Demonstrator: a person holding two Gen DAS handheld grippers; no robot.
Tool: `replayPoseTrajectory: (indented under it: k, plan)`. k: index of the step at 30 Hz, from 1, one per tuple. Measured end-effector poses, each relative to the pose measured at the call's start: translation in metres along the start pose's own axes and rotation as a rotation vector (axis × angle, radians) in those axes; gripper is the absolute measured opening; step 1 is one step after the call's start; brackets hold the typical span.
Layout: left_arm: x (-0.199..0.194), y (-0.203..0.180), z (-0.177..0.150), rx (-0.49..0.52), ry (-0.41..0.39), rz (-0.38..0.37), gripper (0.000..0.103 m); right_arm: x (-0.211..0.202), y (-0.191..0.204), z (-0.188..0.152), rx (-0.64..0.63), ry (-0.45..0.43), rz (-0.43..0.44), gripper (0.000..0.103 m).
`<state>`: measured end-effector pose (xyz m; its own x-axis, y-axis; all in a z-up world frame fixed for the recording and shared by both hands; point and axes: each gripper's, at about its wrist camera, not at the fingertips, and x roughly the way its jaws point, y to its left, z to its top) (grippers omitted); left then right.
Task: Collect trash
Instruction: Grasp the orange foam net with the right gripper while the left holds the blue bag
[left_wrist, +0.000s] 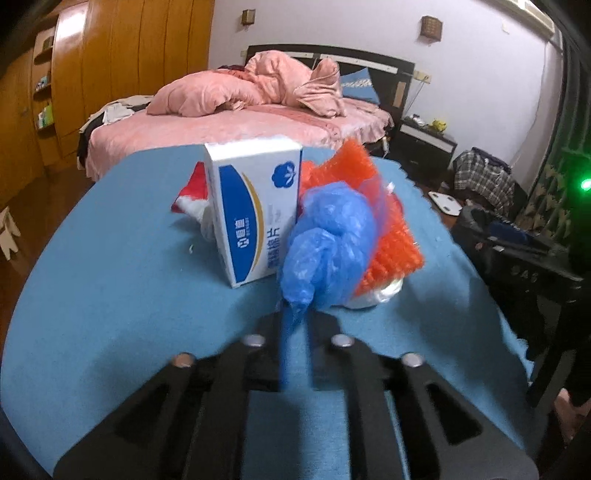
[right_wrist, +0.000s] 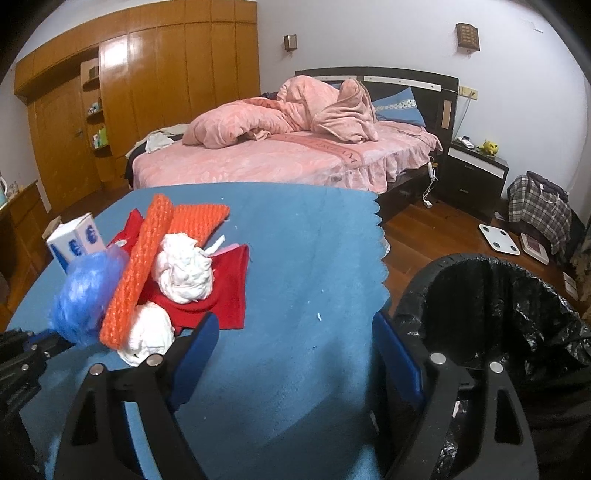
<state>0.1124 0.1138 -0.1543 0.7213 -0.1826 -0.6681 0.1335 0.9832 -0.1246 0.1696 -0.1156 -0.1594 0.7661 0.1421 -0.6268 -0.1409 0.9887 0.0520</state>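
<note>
Bedroom setting: a table under a blue cloth (left_wrist: 110, 258) stands before a pink bed (left_wrist: 240, 122), with the trash heaped at mid-table. Left wrist view: the left gripper (left_wrist: 295, 325) has its jaws closed to a narrow slit, pinching the tail of a crumpled blue plastic bag (left_wrist: 328, 251), which appears lifted just in front of the heap. Behind it stand a white-and-blue box (left_wrist: 255, 210) and an orange mesh strip (left_wrist: 384, 229); the bag covers their contact, so whether it touches them cannot be told. Motion blur softens the bag and fingers. Right wrist view: the right gripper (right_wrist: 295, 354) hovers over bare cloth, jaws wide apart, holding nothing. Far left lie the same blue bag (right_wrist: 81, 291), the orange strip (right_wrist: 144, 269), two white paper wads (right_wrist: 184, 266) and a red cloth (right_wrist: 229, 295). A black-lined bin (right_wrist: 498, 314) sits off the table's right edge, its base cut off and its depth unreadable. Judgement: the bag should be carried high, clear of the box and mesh, across to the bin mouth, and released only once fully over the rim; the thin pinch may slip.
</note>
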Motion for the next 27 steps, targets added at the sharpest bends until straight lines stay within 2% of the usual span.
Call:
replayPoseTrajectory:
  k: [2, 7, 12, 18, 25, 27]
  plan:
    - [-0.003, -0.003, 0.003, 0.000, -0.021, -0.019, 0.050, -0.001, -0.001, 0.000, 0.002, -0.004, -0.003, 0.083]
    - [0.001, -0.018, 0.019, 0.020, -0.059, -0.038, 0.057, -0.002, -0.006, 0.000, 0.014, -0.006, -0.013, 0.083]
    - [0.008, -0.027, 0.030, 0.007, -0.065, -0.070, 0.069, -0.004, -0.011, 0.001, 0.020, -0.008, -0.020, 0.083]
    - [-0.006, -0.032, 0.021, 0.019, -0.056, -0.114, 0.073, -0.002, -0.017, 0.003, 0.037, -0.007, -0.025, 0.083]
    - [0.004, -0.026, 0.020, 0.010, -0.054, -0.052, 0.073, -0.003, -0.018, 0.000, 0.045, -0.004, -0.032, 0.083]
    - [0.012, -0.022, 0.023, -0.008, -0.048, -0.034, 0.068, -0.003, -0.018, 0.000, 0.045, -0.004, -0.032, 0.083]
